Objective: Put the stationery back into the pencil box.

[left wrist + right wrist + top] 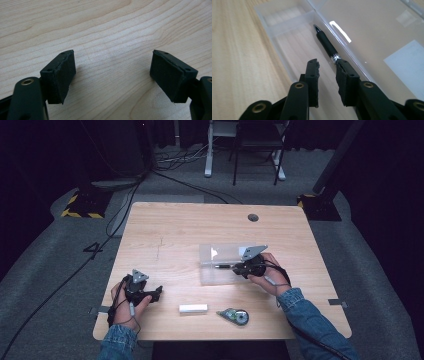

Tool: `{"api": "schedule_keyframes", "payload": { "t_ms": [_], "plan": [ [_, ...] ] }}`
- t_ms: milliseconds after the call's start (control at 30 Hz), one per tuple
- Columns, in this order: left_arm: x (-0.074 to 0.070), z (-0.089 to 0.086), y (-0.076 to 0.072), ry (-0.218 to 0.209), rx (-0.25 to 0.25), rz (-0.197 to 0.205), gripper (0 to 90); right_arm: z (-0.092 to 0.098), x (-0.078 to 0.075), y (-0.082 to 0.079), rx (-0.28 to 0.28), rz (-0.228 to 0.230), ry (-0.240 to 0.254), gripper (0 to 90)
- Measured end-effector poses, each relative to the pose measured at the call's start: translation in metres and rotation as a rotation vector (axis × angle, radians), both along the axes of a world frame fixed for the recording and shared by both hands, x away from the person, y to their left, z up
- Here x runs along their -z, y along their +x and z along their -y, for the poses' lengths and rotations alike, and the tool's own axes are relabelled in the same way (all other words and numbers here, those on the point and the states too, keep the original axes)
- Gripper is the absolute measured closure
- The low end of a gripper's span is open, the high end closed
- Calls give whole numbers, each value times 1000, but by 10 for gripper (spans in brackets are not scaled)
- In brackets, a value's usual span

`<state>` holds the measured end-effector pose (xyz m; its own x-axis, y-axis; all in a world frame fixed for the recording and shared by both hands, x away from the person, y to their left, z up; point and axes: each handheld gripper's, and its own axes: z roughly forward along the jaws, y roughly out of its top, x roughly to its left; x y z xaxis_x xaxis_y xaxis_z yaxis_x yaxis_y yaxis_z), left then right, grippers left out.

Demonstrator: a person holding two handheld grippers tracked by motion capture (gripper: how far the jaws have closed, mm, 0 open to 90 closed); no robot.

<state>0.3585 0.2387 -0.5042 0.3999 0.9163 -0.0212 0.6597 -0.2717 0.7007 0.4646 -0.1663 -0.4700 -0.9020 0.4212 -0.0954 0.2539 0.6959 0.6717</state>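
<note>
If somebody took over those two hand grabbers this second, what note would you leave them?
Right gripper: inside the clear plastic case, jaws slightly apart, nothing pressed between them. The black pen lies in the case beside one jaw, seemingly let go.
Left gripper: wide open, idle over bare table.
Done: pen in the case.
Left, probably: the white eraser and the correction tape lie at the near edge, outside the case; its lid stands open.

**Denim cuffs, black tools**

You wear blue denim sleeves (310, 312). Your left gripper (159, 292) and right gripper (235, 266) are black, each topped with a grey three-cornered plate, trailing black cable, with brass-ringed screw holes and square dark pads (62, 75).
</note>
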Motion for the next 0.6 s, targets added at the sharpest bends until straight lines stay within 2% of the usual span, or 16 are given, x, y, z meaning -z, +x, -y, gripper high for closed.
{"api": "schedule_keyframes", "payload": {
  "t_ms": [133, 467, 600],
  "plan": [
    [0, 0, 0, 0, 1, 0, 210, 3, -8, -9, 2, -4, 33, 676],
    [0, 1, 1, -5, 1, -2, 207, 21, -27, -40, 52, -40, 176, 528],
    [0, 1, 1, -5, 1, -2, 207, 26, -32, -52, 63, -42, 192, 484]
  ]
}}
